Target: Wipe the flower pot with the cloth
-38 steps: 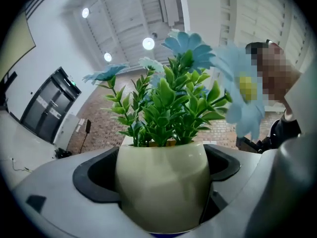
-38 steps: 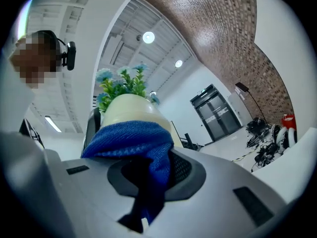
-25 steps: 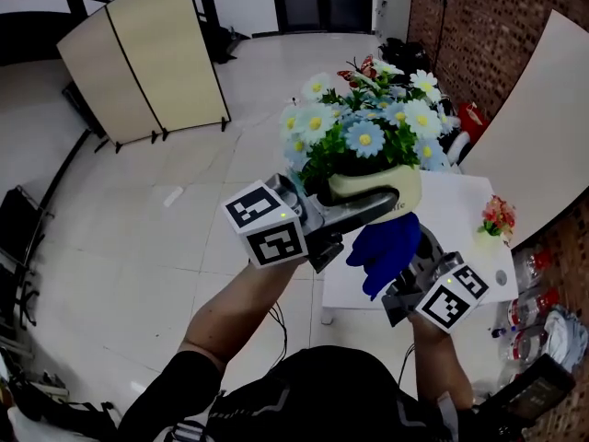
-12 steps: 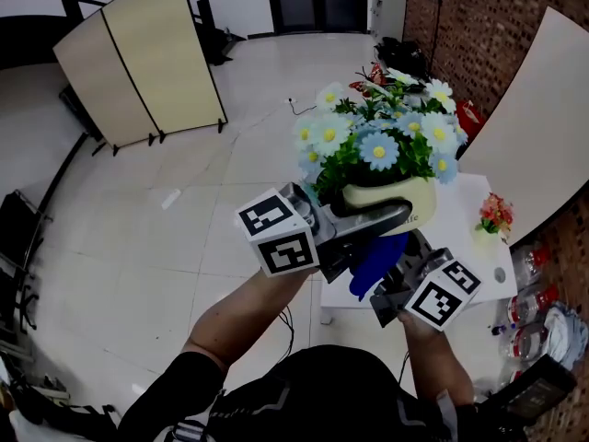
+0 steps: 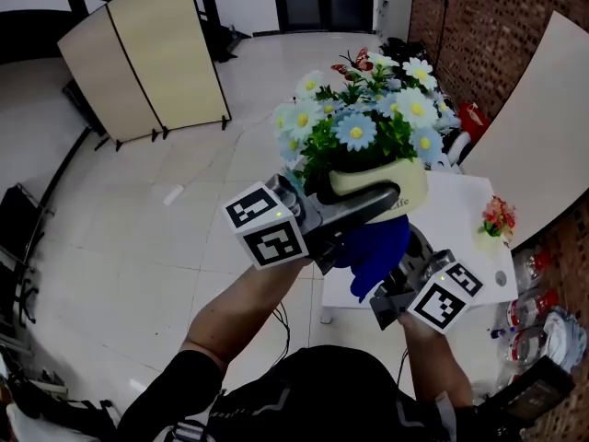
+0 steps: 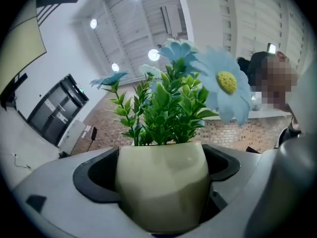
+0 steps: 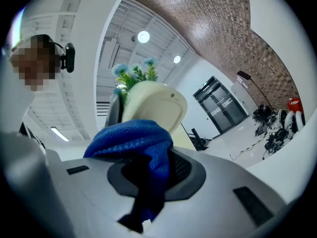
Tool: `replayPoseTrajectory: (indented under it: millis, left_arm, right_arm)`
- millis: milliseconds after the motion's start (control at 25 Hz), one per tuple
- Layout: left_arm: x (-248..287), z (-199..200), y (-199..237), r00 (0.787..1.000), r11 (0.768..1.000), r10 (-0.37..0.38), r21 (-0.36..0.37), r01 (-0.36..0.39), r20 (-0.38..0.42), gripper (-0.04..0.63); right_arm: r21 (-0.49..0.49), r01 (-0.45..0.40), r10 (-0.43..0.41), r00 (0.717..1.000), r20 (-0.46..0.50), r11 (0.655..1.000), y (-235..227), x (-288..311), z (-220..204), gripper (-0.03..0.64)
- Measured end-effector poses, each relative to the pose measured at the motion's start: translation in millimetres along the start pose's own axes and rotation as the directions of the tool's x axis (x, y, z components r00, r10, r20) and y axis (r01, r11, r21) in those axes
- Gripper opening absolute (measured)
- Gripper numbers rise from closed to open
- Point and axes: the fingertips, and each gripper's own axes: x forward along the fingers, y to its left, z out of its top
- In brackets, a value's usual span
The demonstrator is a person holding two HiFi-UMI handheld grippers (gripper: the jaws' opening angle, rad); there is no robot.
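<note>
A cream flower pot (image 5: 405,180) with blue and white daisies (image 5: 354,132) is held up in the air. My left gripper (image 5: 363,205) is shut on the flower pot (image 6: 161,185), which fills the space between its jaws in the left gripper view. Just below, my right gripper (image 5: 391,270) is shut on a blue cloth (image 5: 375,251). In the right gripper view the cloth (image 7: 136,145) bunches out of the jaws and presses against the underside of the pot (image 7: 153,108).
A white table (image 5: 456,233) stands below at the right with a small red flower arrangement (image 5: 498,217) on it. A folding screen (image 5: 138,58) stands far left on the tiled floor. A brick wall (image 5: 497,26) runs along the right.
The pot and left gripper shifted left and slightly up since half a second ago. The cloth stayed against the pot's lower side, following it.
</note>
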Motion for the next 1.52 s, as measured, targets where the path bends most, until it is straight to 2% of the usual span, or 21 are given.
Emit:
replayPoseTrajectory:
  millis: [240,640,840,960,1080,1320,1520]
  left_arm:
    - [-0.8,-11.6,24.8,0.999,0.998,0.049,0.038,-0.048,-0.007,0.535]
    - [-6.7,7.2,0.4,0.999,0.999,-0.037,-0.001,0.037,-0.001,0.535]
    - [-0.1,5.8,-14.1,0.998,0.998,-0.063,0.021,0.063,-0.012,0.535]
    - [-23.5,19.6,-4.0,0.998,0.998,-0.065,0.007,0.065,-0.004,0.535]
    - [-58.7,34.5,17.0,0.999,0.999,-0.047,0.024,0.047,-0.004,0.535]
    - [-62.9,31.2,30.1,1.000,0.998,0.000,0.066,0.000,0.003,0.535]
    - [-64.8,27.5,36.1,1.000,0.997,0.026,0.078,-0.025,-0.017,0.535]
  right_arm:
    - [-0.009,-0.040,0.040,0.999,0.004,0.999,10.8,-6.3,-10.2,0.049]
    - [-0.010,0.022,-0.022,1.000,-0.008,1.000,10.8,35.9,-3.5,0.049]
    - [0.021,0.047,-0.047,0.999,-0.022,0.999,-11.6,43.1,2.1,0.049]
    - [0.017,0.034,-0.033,0.999,-0.018,0.999,1.6,58.1,-5.1,0.049]
    - [-0.008,0.037,-0.037,0.999,-0.010,0.999,12.3,69.8,-12.8,0.049]
    - [-0.084,0.127,-0.121,0.990,0.070,0.988,-28.0,17.6,35.6,0.049]
    - [-0.167,0.169,-0.149,0.981,0.124,0.971,-38.2,-9.8,72.8,0.049]
